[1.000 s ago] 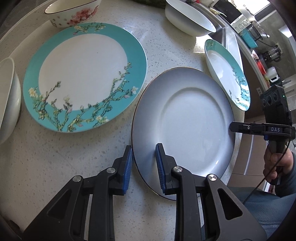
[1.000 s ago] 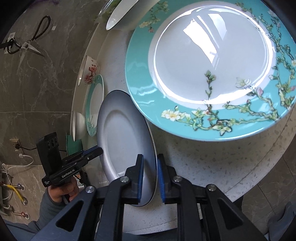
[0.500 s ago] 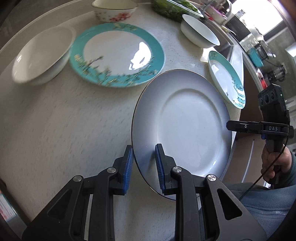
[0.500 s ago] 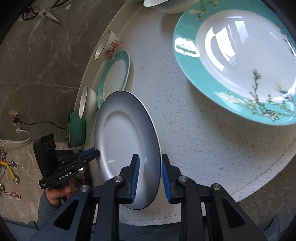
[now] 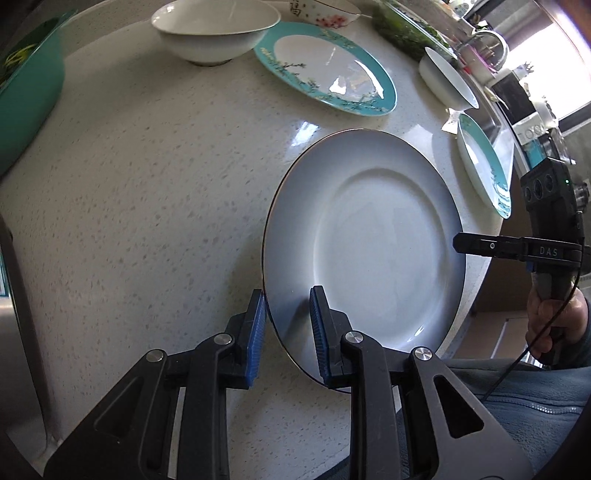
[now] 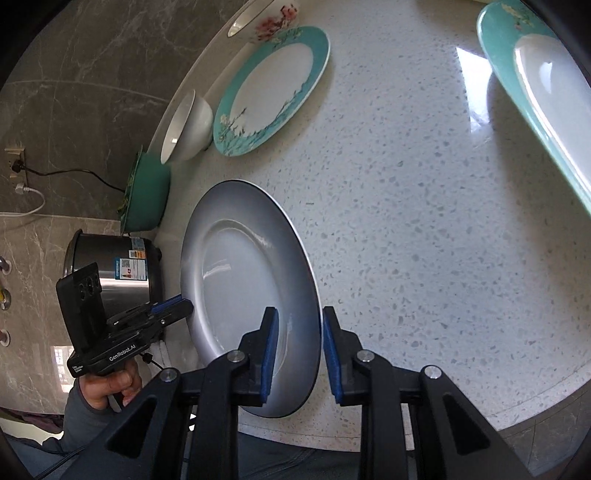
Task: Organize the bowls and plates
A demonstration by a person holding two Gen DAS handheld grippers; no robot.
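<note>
A plain white plate (image 5: 369, 243) with a thin dark rim is held above the speckled counter (image 5: 166, 184). My left gripper (image 5: 286, 328) is shut on its near left rim. My right gripper (image 6: 299, 350) holds the opposite rim of the same plate (image 6: 243, 280). A teal floral plate (image 5: 325, 66) lies flat at the back, a second teal plate (image 5: 484, 170) at the right. A white bowl (image 5: 218, 33) stands at the back left, another white bowl (image 5: 447, 81) at the back right, and a flowered bowl (image 5: 325, 14) behind.
A green bowl (image 5: 26, 99) sits at the far left edge. A steel pot (image 6: 110, 266) stands beyond the counter's end in the right wrist view. Glass dishes with greens (image 5: 406, 29) are at the back. The counter's front edge (image 6: 498, 410) is close.
Both grippers have carried the white plate up and leftward along the counter. The teal plates now sit farther away, and the green bowl and pot have come into view.
</note>
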